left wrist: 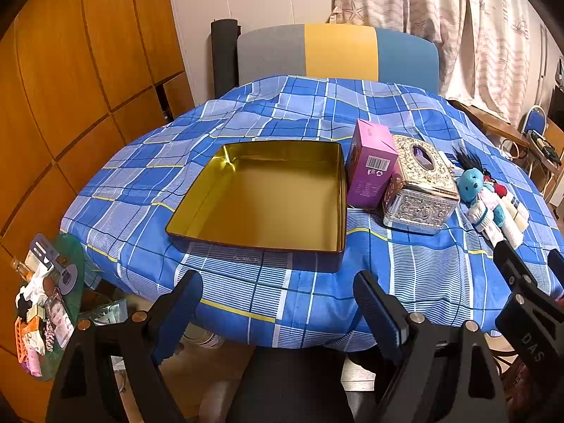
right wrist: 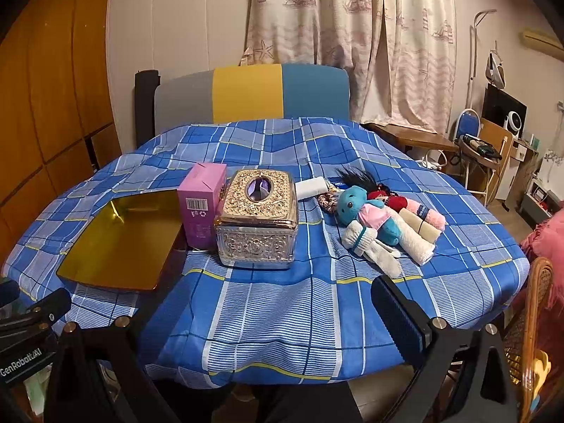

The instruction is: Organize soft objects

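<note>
Blue teddy point(right wrist: 363, 211) looks light and squashy near the worktop's right edge. I'd pinch its belly. Both jaws released, empty.

My left gripper point(left wrist: 278, 303) hangs open just before the empty gold tin point(left wrist: 268, 194); right of the tin lies the blue teddy bear point(left wrist: 472, 185).

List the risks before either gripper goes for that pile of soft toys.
1. The blue teddy bear, white plush doll and rolled towels overlap, so the right gripper may snag several at once.
2. The pink box and ornate tissue box stand between the pile and the empty gold tin; a low carry could knock the upright box over.
3. The checked cloth is wrinkled and may drag.
</note>
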{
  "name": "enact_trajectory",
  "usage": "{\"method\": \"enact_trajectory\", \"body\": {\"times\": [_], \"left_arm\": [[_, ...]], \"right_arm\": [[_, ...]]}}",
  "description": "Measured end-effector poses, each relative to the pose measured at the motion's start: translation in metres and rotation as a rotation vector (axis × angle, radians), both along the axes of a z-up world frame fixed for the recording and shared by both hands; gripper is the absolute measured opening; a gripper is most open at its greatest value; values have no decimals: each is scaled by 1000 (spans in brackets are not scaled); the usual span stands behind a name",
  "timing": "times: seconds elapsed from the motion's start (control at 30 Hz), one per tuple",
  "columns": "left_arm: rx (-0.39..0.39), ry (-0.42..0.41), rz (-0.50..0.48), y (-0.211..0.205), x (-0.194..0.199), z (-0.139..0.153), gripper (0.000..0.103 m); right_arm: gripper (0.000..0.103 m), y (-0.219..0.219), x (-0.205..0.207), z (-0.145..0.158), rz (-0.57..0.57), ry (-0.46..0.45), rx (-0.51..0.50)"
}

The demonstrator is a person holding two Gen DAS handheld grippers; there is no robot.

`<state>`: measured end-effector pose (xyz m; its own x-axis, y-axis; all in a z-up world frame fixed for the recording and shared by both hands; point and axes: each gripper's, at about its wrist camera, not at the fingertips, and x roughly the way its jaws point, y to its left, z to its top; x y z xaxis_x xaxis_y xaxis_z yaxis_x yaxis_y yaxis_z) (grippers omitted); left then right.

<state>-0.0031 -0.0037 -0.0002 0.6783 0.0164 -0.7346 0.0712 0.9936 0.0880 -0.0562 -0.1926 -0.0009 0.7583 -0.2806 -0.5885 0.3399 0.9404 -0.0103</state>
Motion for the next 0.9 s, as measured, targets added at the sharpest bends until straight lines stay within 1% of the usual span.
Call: {"method": "enact_trajectory", "body": {"times": [0.33, 0.5, 0.67, 0.73, 0.8, 0.9], "left_arm": [[-5, 9, -11, -2, 4, -1, 89], [-24, 18, -17, -3, 10, -2, 89], [-97, 68, -57, -5, 20, -8, 89], [-133, 95, -75, -7, 26, -11, 89], [-152, 108, -86, -11, 29, -14, 89], [-180, 135, -123, -20, 34, -19, 89]], "right_arm": [[103, -3, 0, 2, -7, -3, -6], [103, -7, -1, 7, 3, -38, 12], [103, -21, -1, 15, 5, -98, 36], [103, -24, 0, 18, -2, -116, 17], [103, -27, 1, 18, 1, -142, -21], [103, -36, 9, 11, 15, -113, -36]]}}
